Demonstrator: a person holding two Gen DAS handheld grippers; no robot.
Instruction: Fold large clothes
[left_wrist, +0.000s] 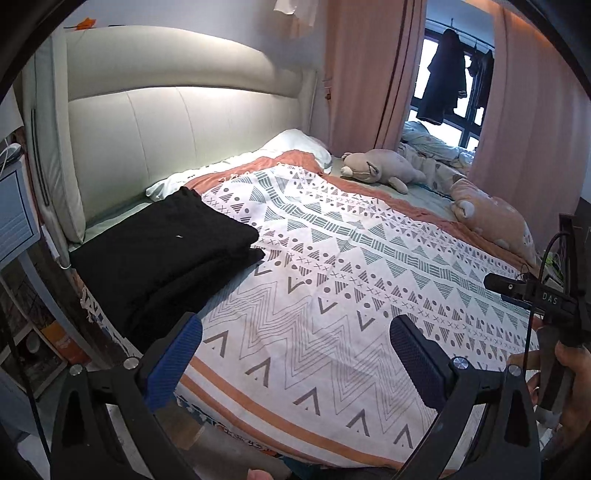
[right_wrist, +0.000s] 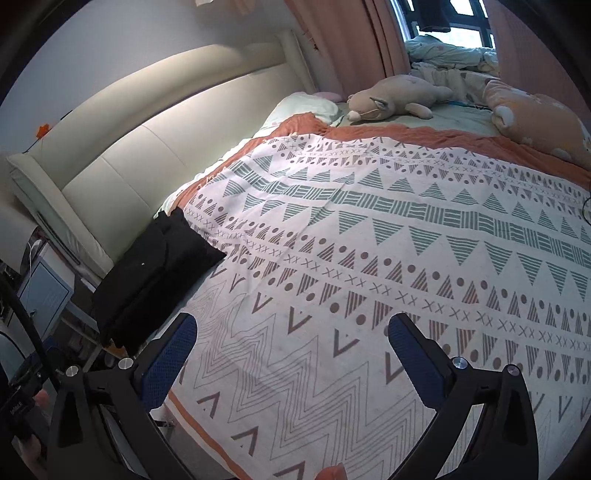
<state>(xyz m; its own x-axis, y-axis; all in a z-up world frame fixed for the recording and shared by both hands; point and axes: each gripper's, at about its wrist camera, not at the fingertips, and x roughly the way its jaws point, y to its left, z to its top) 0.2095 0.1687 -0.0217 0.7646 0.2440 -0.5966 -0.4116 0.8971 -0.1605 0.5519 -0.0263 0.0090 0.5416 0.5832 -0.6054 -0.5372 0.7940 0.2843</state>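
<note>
A folded black garment (left_wrist: 162, 254) lies in a neat stack at the left side of the bed, near the headboard; the right wrist view shows the same black garment (right_wrist: 155, 273) at the bed's left edge. My left gripper (left_wrist: 295, 339) hangs open above the patterned bedspread (left_wrist: 351, 258), to the right of the stack, with nothing between its blue pads. Also open and empty, my right gripper (right_wrist: 291, 339) hovers over the bedspread (right_wrist: 369, 258). The right gripper's body and the hand holding it (left_wrist: 554, 369) appear at the right edge of the left wrist view.
A padded cream headboard (left_wrist: 166, 118) runs along the left. Two plush toys (left_wrist: 384, 166) (left_wrist: 491, 218) and a pale pillow (left_wrist: 295, 144) lie at the far side, with crumpled bedding (left_wrist: 436, 147) by the window. Pink curtains (left_wrist: 369, 74) hang behind. A bedside cabinet (left_wrist: 14, 221) stands left.
</note>
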